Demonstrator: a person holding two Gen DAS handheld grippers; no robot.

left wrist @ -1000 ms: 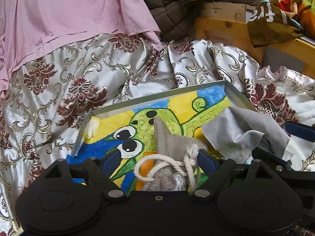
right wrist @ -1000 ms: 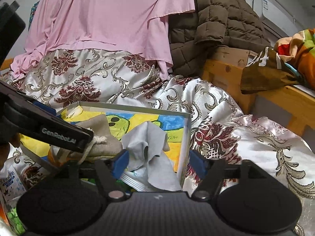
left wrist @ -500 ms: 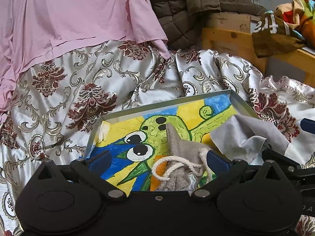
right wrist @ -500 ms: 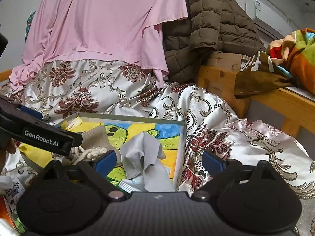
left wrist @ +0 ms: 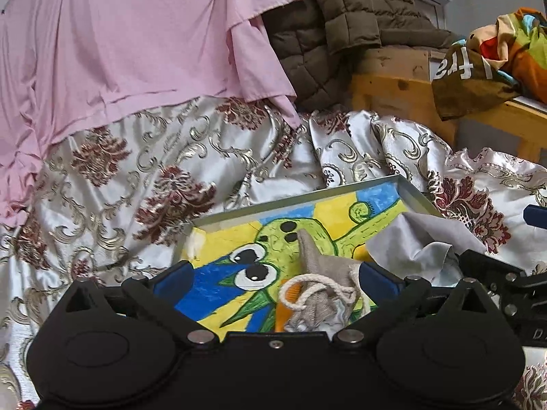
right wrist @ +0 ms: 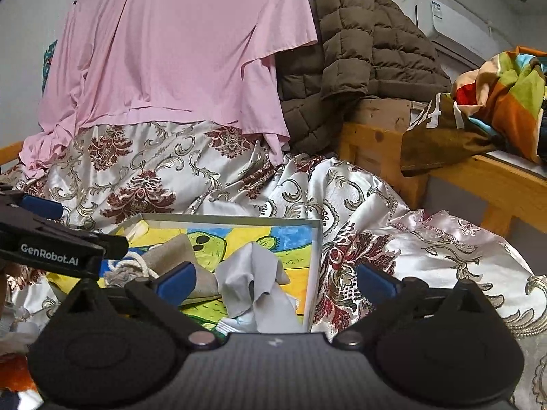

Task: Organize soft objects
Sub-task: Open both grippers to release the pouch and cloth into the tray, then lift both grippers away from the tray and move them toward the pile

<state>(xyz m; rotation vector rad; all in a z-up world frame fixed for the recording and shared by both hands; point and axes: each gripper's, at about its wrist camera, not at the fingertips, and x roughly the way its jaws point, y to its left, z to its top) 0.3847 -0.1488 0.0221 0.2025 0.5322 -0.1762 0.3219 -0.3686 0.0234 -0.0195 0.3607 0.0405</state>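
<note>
Silvery satin bedspread (left wrist: 143, 184) with dark red flowers covers the whole near surface, rumpled into folds. On it lies a shallow tray (left wrist: 294, 199) painted with a green cartoon creature on yellow and blue. Inside the tray, a beige drawstring pouch (left wrist: 318, 266) with a white cord sits near the middle, and a crumpled grey cloth (right wrist: 254, 280) lies to its right, against the tray's right wall.

Farther back, a pink garment (left wrist: 130, 44) hangs over the bedspread, with a brown quilted jacket (right wrist: 359, 61) to its right. Far right, a wooden frame (right wrist: 376, 143) carries a multicoloured cloth (right wrist: 506, 92).

Left gripper (left wrist: 275, 280) hovers over the near edge of the tray, its jaws wide apart; the pouch shows between its fingers, untouched by the pads. Right gripper (right wrist: 275, 282) is opening, its blue pads (right wrist: 177, 282) clear of the grey cloth seen between them; its right finger reaches past the tray's right wall, over the bedspread. Open bedspread lies left and right of the tray.
</note>
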